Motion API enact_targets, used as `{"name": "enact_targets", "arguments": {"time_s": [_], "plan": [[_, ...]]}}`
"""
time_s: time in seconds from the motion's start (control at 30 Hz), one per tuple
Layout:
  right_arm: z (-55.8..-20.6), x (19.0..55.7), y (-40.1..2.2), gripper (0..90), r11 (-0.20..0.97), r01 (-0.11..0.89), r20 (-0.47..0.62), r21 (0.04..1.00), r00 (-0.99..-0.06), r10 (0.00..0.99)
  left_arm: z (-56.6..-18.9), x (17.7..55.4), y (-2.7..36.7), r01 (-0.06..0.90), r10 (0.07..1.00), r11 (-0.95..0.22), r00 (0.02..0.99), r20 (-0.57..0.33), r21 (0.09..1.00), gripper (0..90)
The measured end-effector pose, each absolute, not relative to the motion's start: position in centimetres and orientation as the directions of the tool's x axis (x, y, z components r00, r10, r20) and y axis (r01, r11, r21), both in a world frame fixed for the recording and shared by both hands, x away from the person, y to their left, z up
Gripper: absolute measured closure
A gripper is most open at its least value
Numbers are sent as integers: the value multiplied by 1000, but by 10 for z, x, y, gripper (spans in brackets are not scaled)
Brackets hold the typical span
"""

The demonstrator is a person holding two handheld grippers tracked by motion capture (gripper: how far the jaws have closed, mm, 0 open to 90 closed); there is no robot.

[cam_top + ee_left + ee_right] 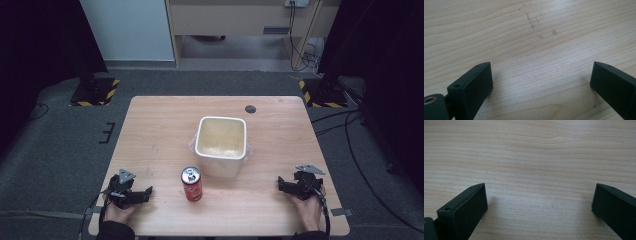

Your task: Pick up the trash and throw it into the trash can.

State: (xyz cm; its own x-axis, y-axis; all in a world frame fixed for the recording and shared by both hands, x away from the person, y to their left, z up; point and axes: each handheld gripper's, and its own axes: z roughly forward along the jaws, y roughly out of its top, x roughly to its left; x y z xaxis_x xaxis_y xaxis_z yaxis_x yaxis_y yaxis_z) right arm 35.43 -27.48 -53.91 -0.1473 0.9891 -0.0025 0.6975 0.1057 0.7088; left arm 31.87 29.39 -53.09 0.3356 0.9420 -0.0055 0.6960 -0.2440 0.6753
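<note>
Both grippers rest low at the near table [165, 120] edge, the left gripper [134, 193] and right gripper [292, 187] each with jaws spread wide and empty. Likely target: the can [192, 184], upright between them, just before the white tub [221, 145]; approach it level, gripping mid-body.

We see a light wooden table [160, 130] carrying a white square tub [221, 145] mid-table and a red can [191, 184] upright nearer its near edge.
</note>
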Motion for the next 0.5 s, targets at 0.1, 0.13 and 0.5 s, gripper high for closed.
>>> {"name": "enact_targets", "arguments": {"time_s": [0.1, 0.13, 0.5], "plan": [[-539, 355, -275, 3, 105, 698, -2, 709, -147, 989, -528, 317, 294, 693, 943, -227, 333, -24, 685, 39], [-539, 355, -276, 3, 106, 698, -2, 708, -148, 989, -525, 316, 293, 680, 942, -222, 335, -26, 698, 41], [-539, 353, -281, 4, 131, 695, -2, 707, -183, 983, -489, 302, 278, 544, 928, -165, 368, -58, 823, 45]]}}
